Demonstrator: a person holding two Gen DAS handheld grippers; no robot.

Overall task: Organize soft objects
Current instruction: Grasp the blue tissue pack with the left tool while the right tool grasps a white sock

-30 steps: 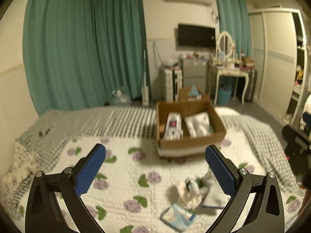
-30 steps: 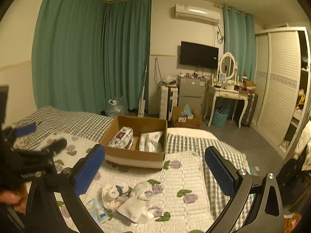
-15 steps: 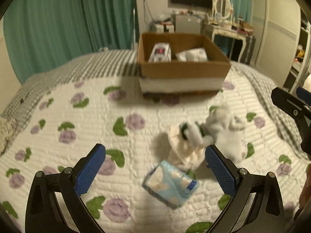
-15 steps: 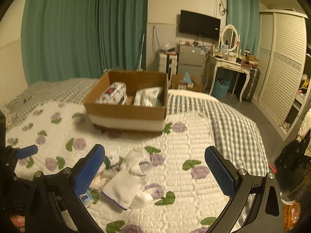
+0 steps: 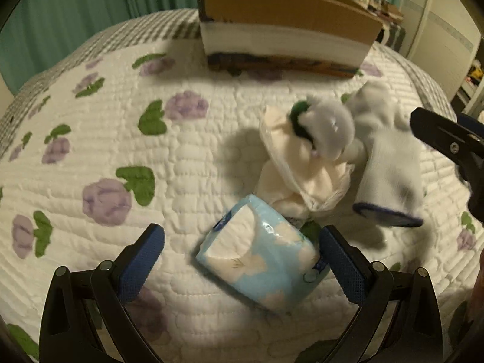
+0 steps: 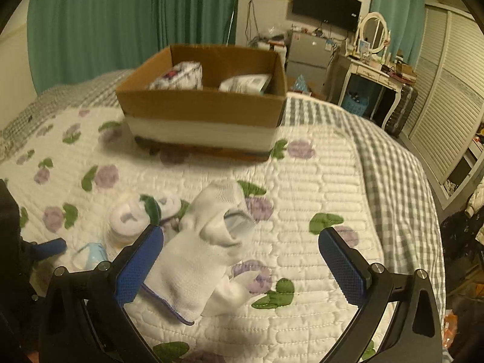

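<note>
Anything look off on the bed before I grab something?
Nothing damaged or spilled. The loose items are just jumbled: the tissue pack lies askew against the cream cloth, beside a rumpled white sock. The cardboard box sits upright.

Black claw (image 5: 242,254), seemingly textured blue pads (image 5: 142,260)

Tissue pack (image 5: 262,260) before socks (image 5: 384,163); box (image 5: 284,27) behind, apparently apart.

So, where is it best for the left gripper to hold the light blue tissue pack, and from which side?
Grip the tissue pack across its short width, at the middle, coming from above. It lies flat and tilted between the open left gripper, so turning the wrist slightly to meet its long sides probably helps.
</note>
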